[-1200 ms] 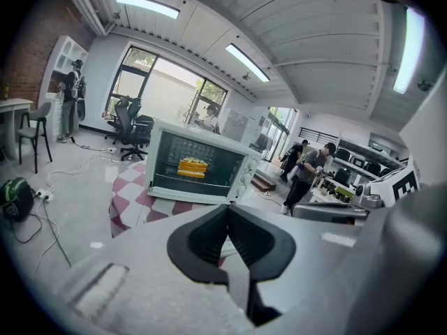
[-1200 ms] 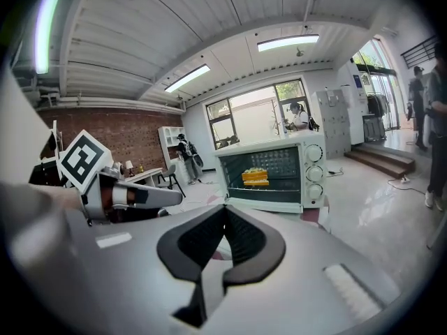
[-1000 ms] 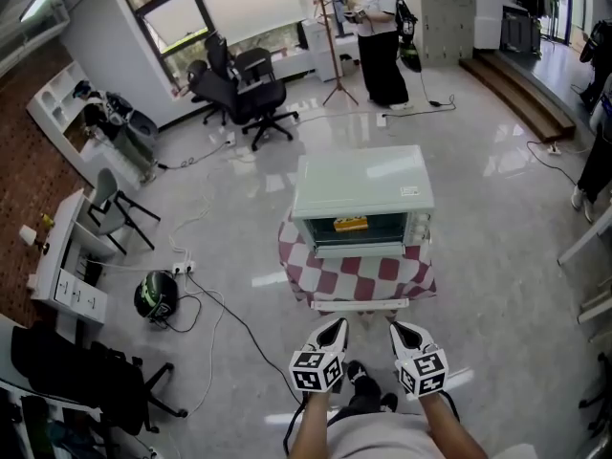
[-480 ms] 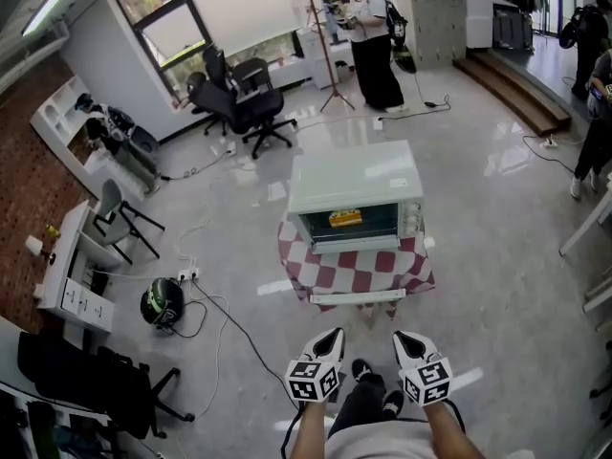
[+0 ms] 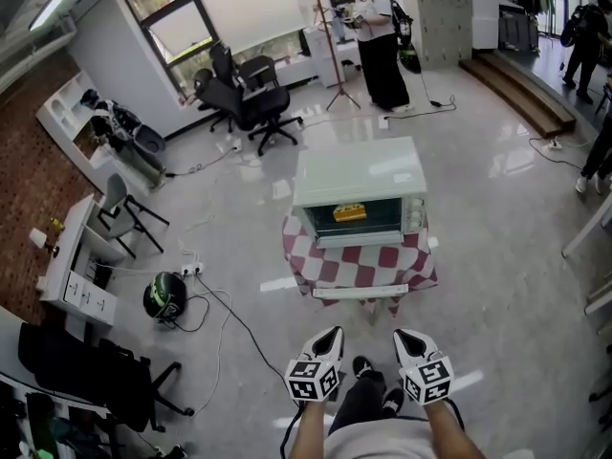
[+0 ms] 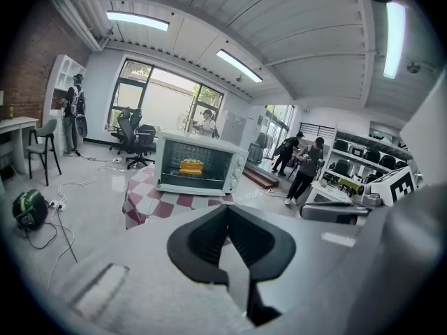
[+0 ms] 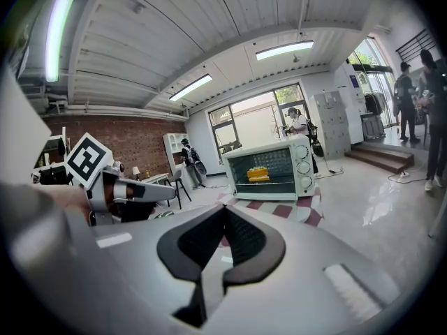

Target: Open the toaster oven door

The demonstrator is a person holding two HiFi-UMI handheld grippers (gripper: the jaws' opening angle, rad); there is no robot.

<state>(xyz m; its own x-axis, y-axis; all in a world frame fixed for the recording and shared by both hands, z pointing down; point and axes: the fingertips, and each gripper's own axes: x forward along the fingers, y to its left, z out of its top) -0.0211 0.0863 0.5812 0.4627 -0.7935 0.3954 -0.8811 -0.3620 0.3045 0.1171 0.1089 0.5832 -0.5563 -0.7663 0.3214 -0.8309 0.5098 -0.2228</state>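
A pale green toaster oven stands on a small table with a red-and-white checked cloth, its glass door closed and something yellow inside. The oven also shows ahead in the left gripper view, and the oven in the right gripper view. My left gripper and right gripper are held side by side low in the head view, well short of the table. Both are shut with nothing between their jaws.
Black office chairs stand behind the oven. A person stands at the back by a coat stand. A helmet and cables lie on the floor at left, near a white desk. A step runs at the right.
The head view has shifted slightly, so the oven sits a little higher in the picture. Both grippers have dropped a little toward the bottom edge and stay shut.
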